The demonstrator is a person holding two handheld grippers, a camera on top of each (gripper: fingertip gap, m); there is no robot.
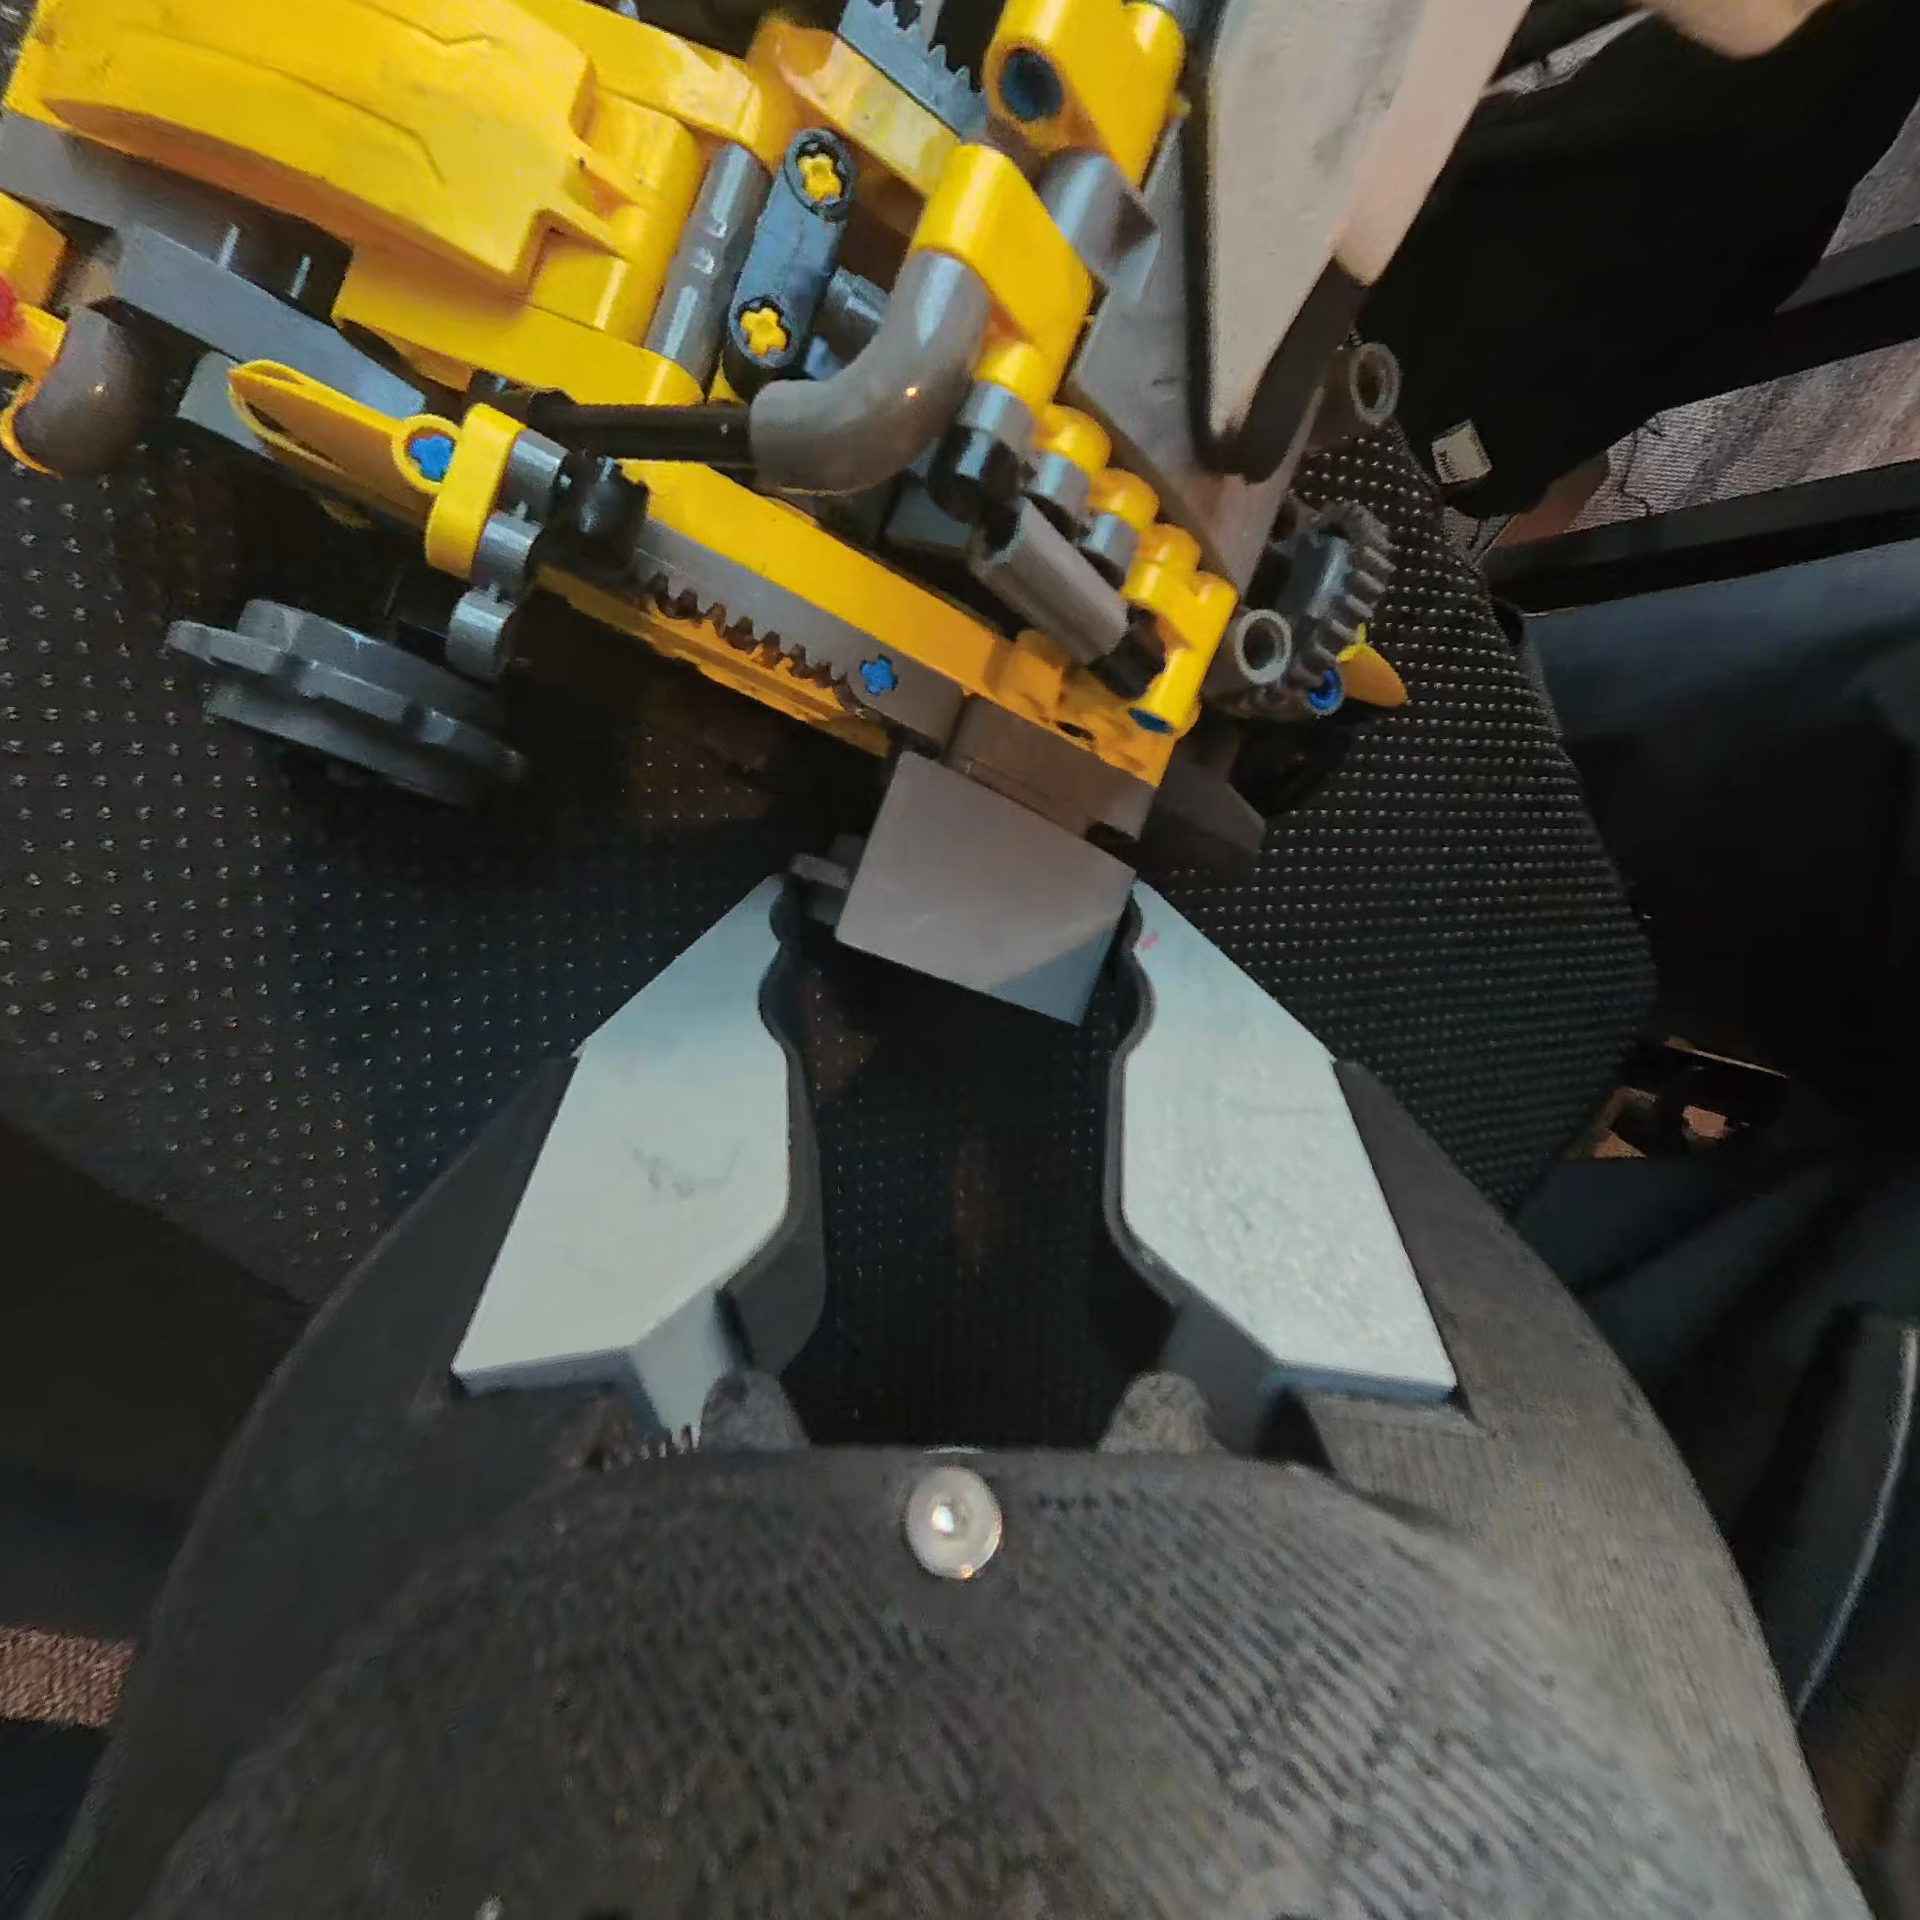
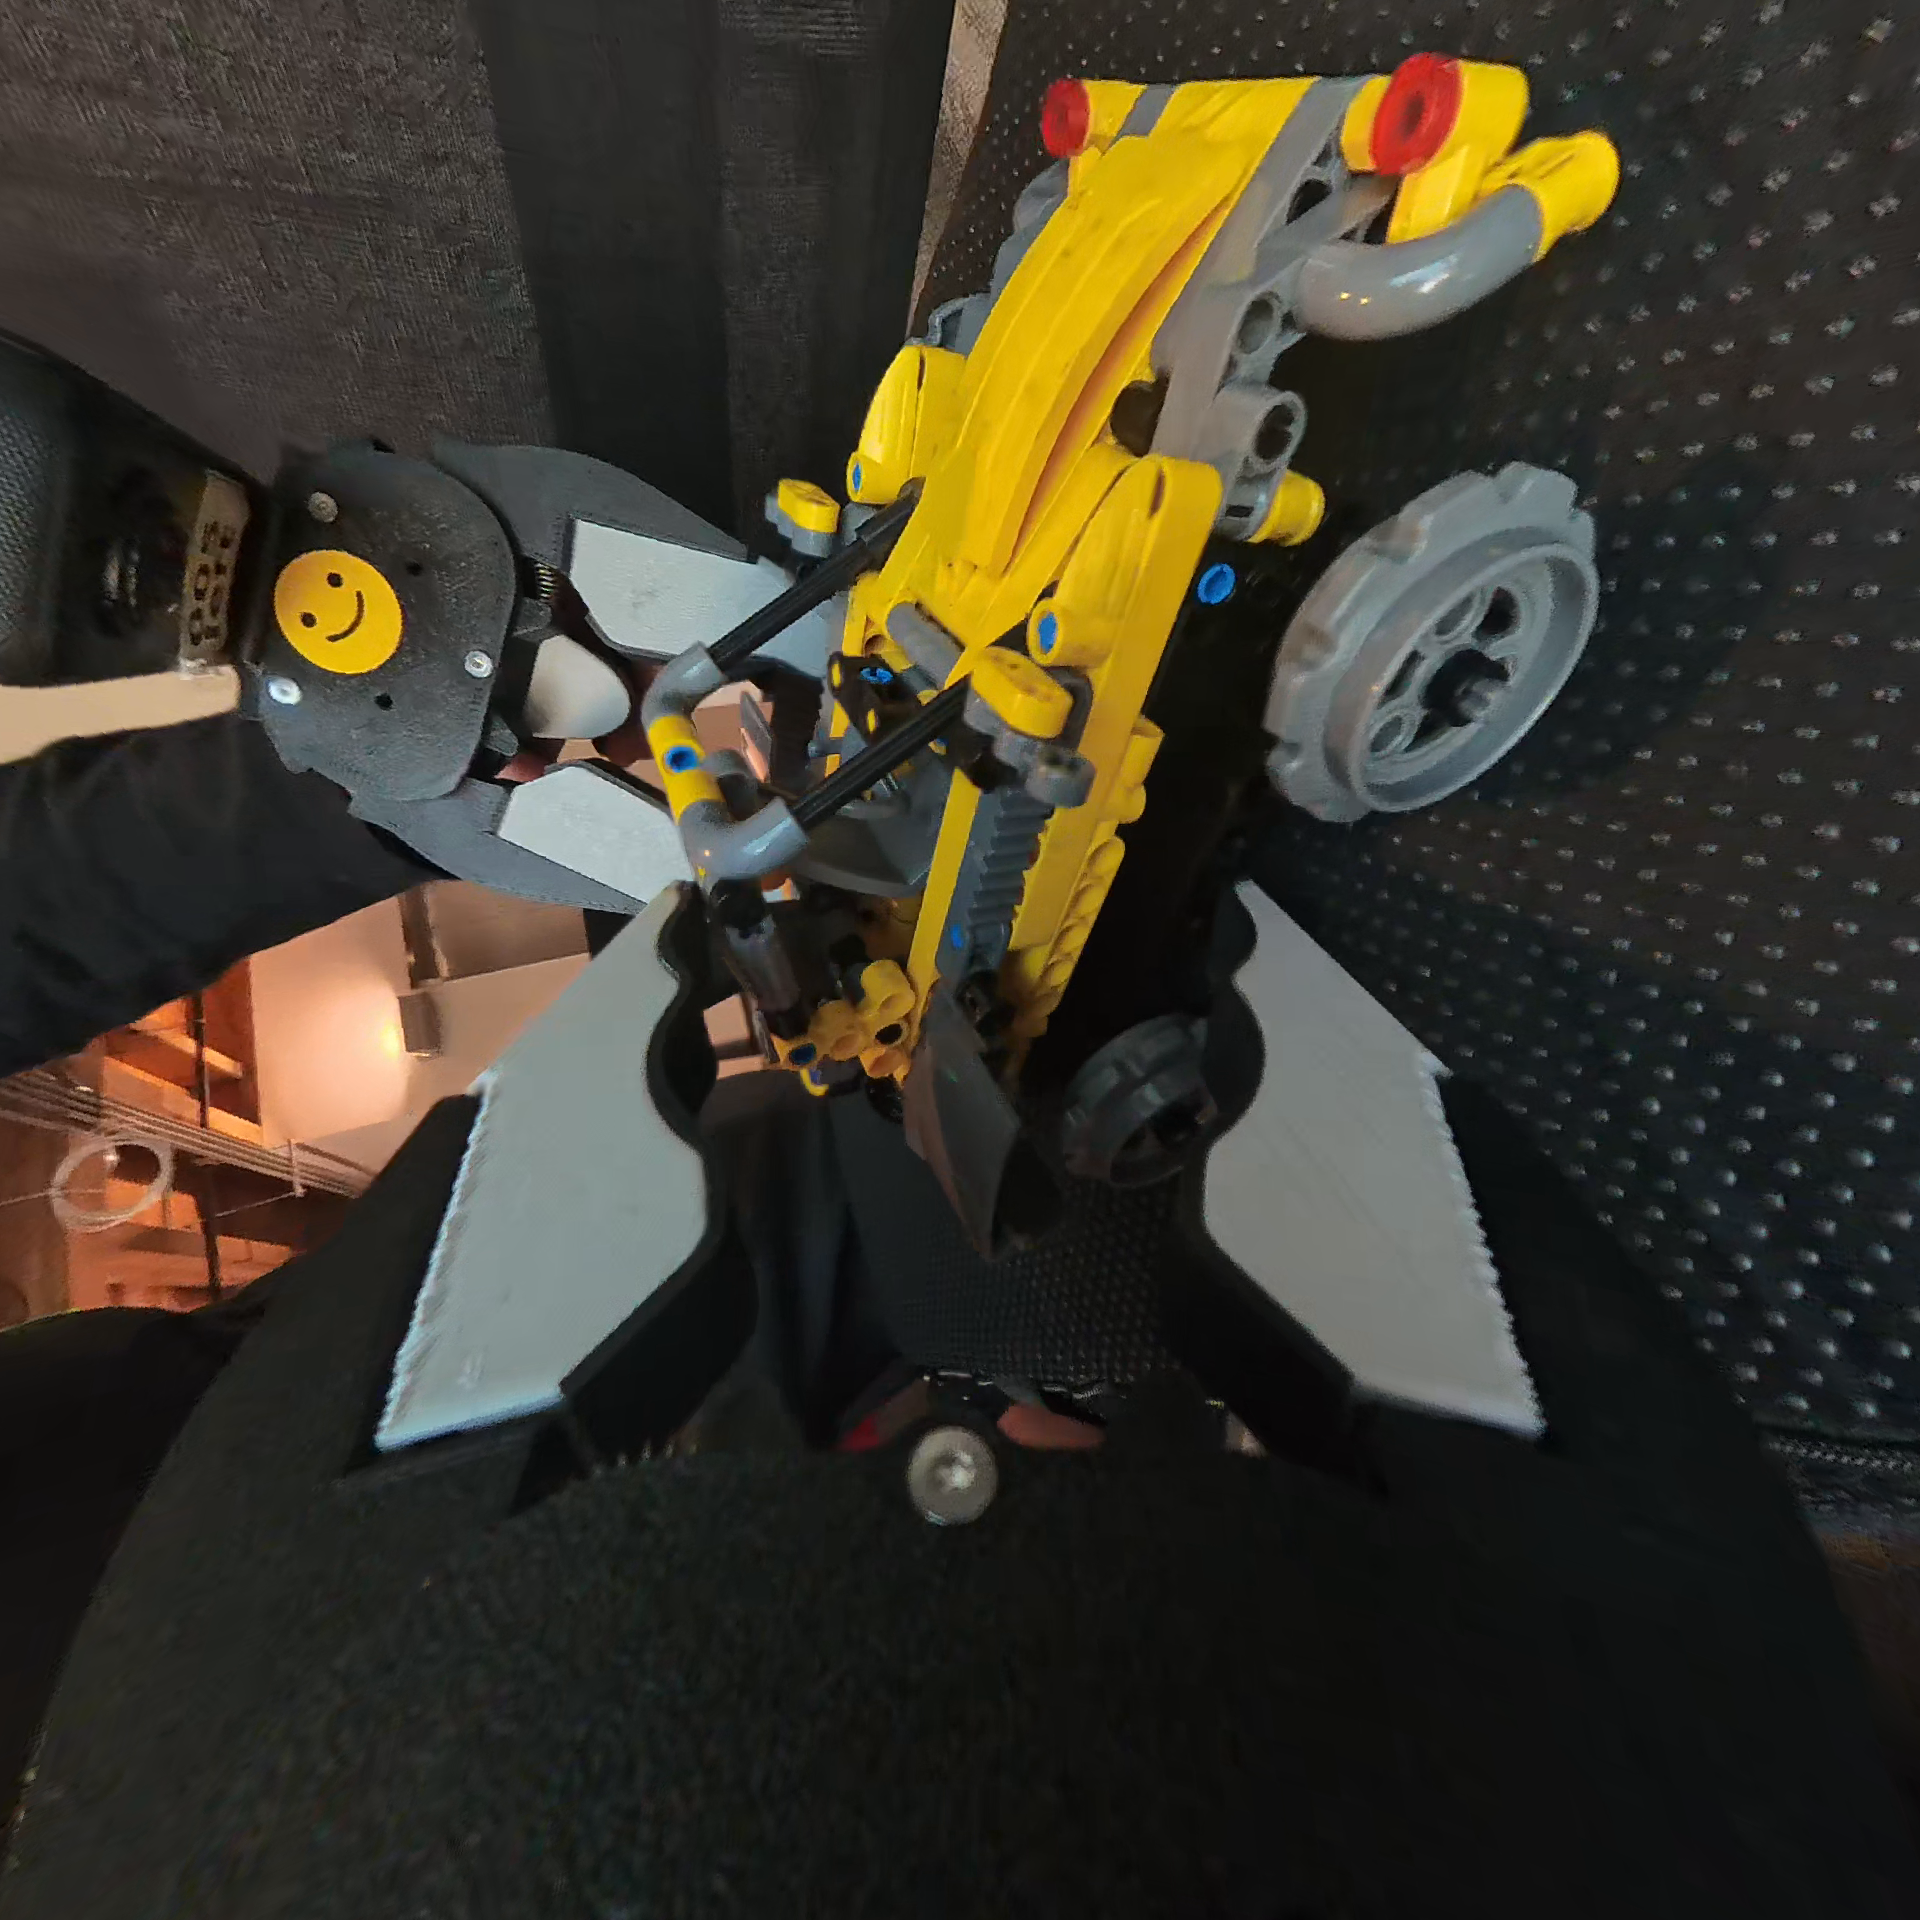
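A yellow and grey toy vehicle built of bricks point(image 1: 416, 156) lies on a black dotted mat point(image 1: 260, 935). My left gripper point(image 1: 956, 914) is shut on a grey wedge block point(image 1: 977, 883) that sticks out of the vehicle's lower edge. In the right wrist view the vehicle point(image 2: 1060, 416) runs away from me, and the left gripper point(image 2: 707, 727) reaches in from the left. My right gripper point(image 2: 961, 904) stands wide with the vehicle's near end between its fingers; both pads sit against its sides. One right finger point(image 1: 1278, 208) shows at the top right of the left wrist view.
A large grey wheel point(image 2: 1434, 644) and a small dark wheel point(image 2: 1138, 1112) sit on the vehicle's right side. Red round studs point(image 2: 1413, 109) mark its far end. Dark cloth point(image 2: 312, 208) lies to the left of the mat point(image 2: 1662, 935). A black sleeve point(image 2: 156, 831) follows the left gripper.
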